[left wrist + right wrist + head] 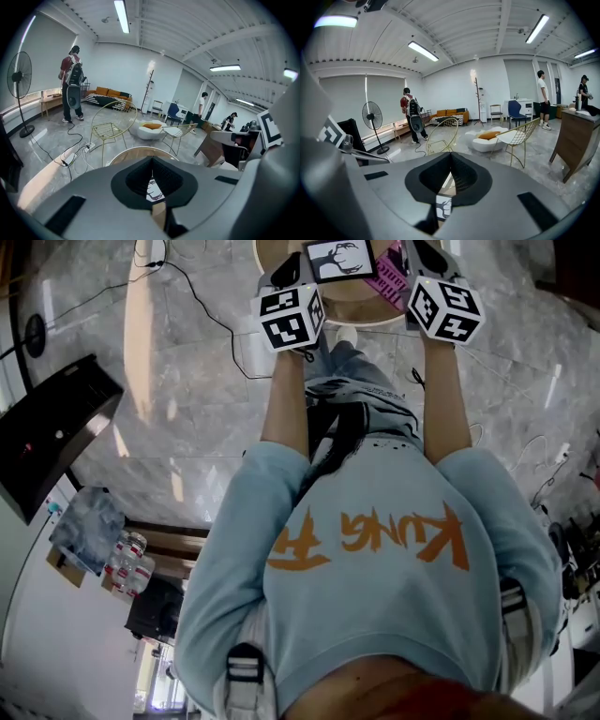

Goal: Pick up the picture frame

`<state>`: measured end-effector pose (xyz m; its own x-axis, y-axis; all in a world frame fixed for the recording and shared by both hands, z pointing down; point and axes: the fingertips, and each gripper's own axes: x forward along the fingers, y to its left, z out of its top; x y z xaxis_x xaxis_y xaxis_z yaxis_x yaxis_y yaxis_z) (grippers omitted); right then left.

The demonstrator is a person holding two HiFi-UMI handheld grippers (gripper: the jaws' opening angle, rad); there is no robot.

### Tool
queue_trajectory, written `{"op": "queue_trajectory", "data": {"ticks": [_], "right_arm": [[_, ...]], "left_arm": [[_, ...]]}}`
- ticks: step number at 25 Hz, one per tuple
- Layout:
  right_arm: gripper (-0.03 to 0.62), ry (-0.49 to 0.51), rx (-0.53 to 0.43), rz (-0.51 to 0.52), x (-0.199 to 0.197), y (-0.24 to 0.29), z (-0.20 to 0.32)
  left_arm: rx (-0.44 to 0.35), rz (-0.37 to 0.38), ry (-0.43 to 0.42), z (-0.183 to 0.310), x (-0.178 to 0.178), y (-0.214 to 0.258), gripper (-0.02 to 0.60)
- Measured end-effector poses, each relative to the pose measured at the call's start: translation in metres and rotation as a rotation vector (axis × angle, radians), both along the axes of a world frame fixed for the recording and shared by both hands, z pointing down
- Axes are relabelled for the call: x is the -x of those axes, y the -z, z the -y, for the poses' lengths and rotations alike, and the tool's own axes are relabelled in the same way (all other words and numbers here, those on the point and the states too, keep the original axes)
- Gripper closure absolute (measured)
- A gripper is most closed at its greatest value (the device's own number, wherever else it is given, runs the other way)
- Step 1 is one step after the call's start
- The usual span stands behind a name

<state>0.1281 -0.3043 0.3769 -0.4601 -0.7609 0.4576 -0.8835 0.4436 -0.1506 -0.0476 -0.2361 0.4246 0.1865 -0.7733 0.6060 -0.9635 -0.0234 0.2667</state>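
The left tool (pixel 286 276) and right tool (pixel 424 261) were pressed together and empty, flanking the picture frame (pixel 339 259) toward the desk's (pixel 370 321) near edge. Jaws should spread before gripping.

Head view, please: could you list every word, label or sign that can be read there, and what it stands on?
"KUNG", orange, upside down in the picture, on the person's light blue shirt; the stylised word beside it looks like "FU".
On the left marker cube and the right marker cube: black-and-white square patterns, no words.
On the picture frame: a drawing, no readable text.
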Motion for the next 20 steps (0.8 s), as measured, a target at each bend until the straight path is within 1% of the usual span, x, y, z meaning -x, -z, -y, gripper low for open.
{"op": "queue_trajectory", "data": {"ticks": [10, 14, 17, 20], "right_arm": [[0.595, 0.006, 0.136, -0.031, 0.006, -0.081, -0.003], [0.595, 0.01, 0.177, -0.052, 0.008, -0.105, -0.001], [0.595, 0.012, 0.218, -0.07, 0.011, -0.125, -0.005], [0.595, 0.017, 0.262, -0.078, 0.013, -0.147, -0.007]], "left_arm": [[0.121, -0.02, 0.0, 0.003, 0.001, -0.074, 0.561], [0.185, -0.045, 0.004, 0.002, 0.002, -0.106, 0.561], [0.245, -0.085, 0.004, -0.006, 0.001, -0.133, 0.561], [0.291, -0.096, -0.001, -0.011, 0.001, -0.159, 0.561]]}}
